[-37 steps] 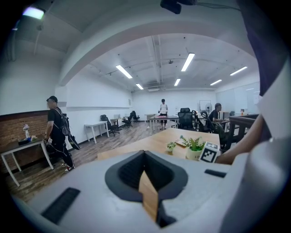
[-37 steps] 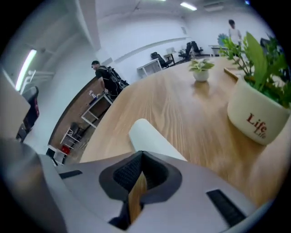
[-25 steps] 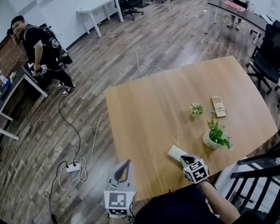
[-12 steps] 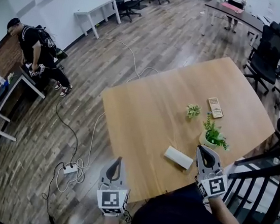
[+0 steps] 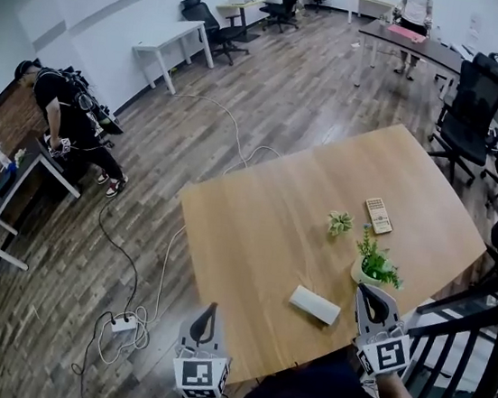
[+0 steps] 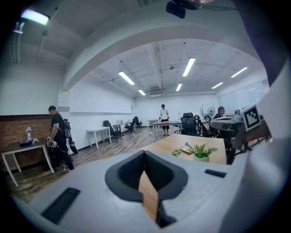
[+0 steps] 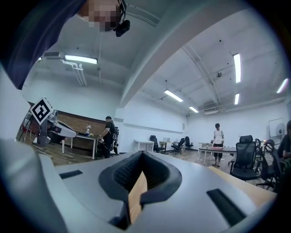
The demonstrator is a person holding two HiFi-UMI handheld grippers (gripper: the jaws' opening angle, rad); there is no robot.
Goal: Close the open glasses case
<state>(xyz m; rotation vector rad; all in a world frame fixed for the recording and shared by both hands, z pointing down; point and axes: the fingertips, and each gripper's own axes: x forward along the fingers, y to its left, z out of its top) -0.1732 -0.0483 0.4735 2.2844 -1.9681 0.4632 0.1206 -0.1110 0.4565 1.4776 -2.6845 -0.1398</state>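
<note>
The white glasses case (image 5: 315, 304) lies flat with its lid down on the wooden table (image 5: 273, 224), near the front edge. My right gripper (image 5: 369, 299) hovers just right of the case, above the table's edge, apart from it. It is shut with nothing held, and its own view (image 7: 140, 178) shows the jaws together, pointing out over the room. My left gripper (image 5: 204, 321) hangs off the table's front left corner, also shut and empty (image 6: 146, 175). The case is in neither gripper view.
A potted green plant (image 5: 373, 265) stands just behind the right gripper, with a small plant (image 5: 340, 222) and a remote-like pad (image 5: 377, 215) farther back. Black chairs (image 5: 468, 109) and a dark railing (image 5: 477, 333) are at right. Cables and a power strip (image 5: 124, 323) lie on the floor at left.
My right gripper has lifted off the right end of the case and moved right, level now. The case stays flat on the table. The left gripper has hardly moved.
</note>
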